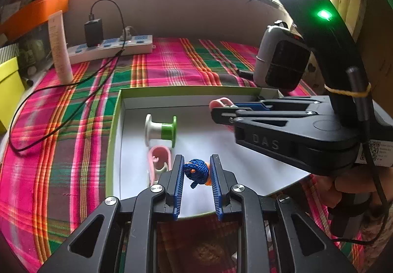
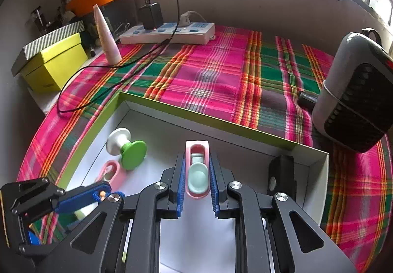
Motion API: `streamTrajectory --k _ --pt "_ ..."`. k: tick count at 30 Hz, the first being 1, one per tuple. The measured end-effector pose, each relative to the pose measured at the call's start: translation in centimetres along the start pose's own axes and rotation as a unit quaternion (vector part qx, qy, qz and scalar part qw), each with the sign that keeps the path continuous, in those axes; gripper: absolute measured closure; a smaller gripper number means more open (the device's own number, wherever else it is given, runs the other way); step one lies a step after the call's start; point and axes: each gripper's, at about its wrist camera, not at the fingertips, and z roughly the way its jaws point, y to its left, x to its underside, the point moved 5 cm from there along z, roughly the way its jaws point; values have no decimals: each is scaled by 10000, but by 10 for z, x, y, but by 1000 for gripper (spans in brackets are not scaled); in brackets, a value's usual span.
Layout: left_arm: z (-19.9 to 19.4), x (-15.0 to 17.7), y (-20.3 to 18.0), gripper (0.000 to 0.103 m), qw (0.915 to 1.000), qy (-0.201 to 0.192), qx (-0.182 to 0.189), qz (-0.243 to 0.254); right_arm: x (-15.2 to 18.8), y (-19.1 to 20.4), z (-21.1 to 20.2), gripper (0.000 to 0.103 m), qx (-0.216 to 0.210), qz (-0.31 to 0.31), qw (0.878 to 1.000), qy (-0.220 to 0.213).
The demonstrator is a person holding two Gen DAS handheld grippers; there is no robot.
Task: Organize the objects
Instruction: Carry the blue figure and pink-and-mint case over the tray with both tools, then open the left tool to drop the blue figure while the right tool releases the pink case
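A shallow white box with a green rim (image 1: 115, 125) (image 2: 221, 123) lies on the plaid cloth. My left gripper (image 1: 197, 162) hangs over its near part, shut on a blue braided cord knot (image 1: 197, 171) with orange bits. To its right, above the box's far right corner, my right gripper (image 1: 221, 108) (image 2: 197, 160) is shut on a pink clip with a mint centre (image 2: 197, 170). In the right wrist view the left gripper (image 2: 105, 192) enters from the lower left. Inside the box lie a white-and-green spool (image 1: 161, 129) (image 2: 126, 146) and a second pink clip (image 1: 158, 161) (image 2: 110, 171).
A small black block (image 2: 281, 174) leans in the box's right corner. A grey-and-black fan (image 2: 356, 101) stands at the right. At the back are a power strip (image 2: 167, 32) with a black cable, an upright tube (image 2: 106, 37) and a yellow box (image 2: 54, 64).
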Motion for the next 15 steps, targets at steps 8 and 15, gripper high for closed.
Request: streamTrajectory --k 8,15 --pt "15 2 1 84 9998 172 -61 -3 -2 1 7 84 -19 -44 10000 59" --pt "16 2 7 84 9997 147 -194 -41 -4 8 14 84 -44 -114 9999 114"
